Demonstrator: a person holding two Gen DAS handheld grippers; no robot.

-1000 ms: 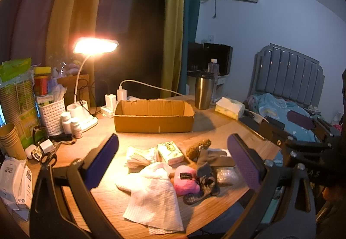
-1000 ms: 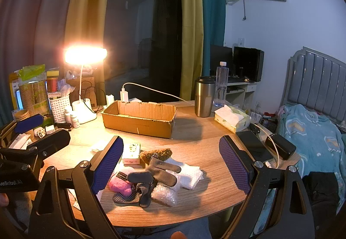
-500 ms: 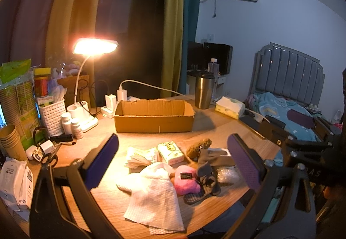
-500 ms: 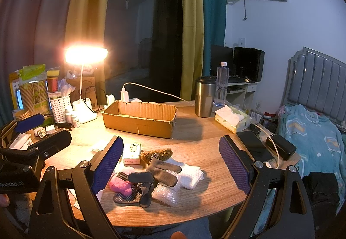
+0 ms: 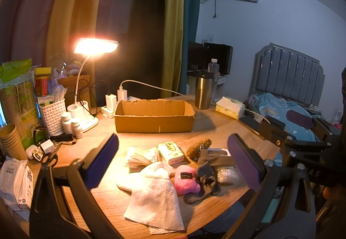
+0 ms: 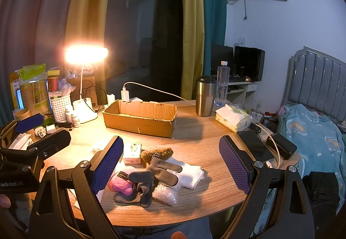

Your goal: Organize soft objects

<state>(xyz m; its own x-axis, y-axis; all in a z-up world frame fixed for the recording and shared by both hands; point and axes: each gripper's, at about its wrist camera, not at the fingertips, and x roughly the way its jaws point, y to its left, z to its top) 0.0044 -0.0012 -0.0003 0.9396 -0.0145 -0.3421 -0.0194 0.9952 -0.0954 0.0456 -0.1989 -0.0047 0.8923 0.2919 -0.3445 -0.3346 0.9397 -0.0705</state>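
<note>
Two hand-held grippers, both wide and empty: left hand-held gripper (image 5: pixel 173 161) and right hand-held gripper (image 6: pixel 170 163) hover above the near bench (image 6: pixel 207 146) edge. Left to right in the pile: white cloth (image 5: pixel 151 193), pink plush (image 5: pixel 186 179), grey gloves (image 6: pixel 160 172), bubble wrap (image 6: pixel 165 192). Cardboard box (image 5: pixel 154 115) sits beyond, empty, likely the drop target. Nothing sorted yet.

Bedroom — bed (image 5: pixel 287 87), curtains (image 6: pixel 192 29)
</note>
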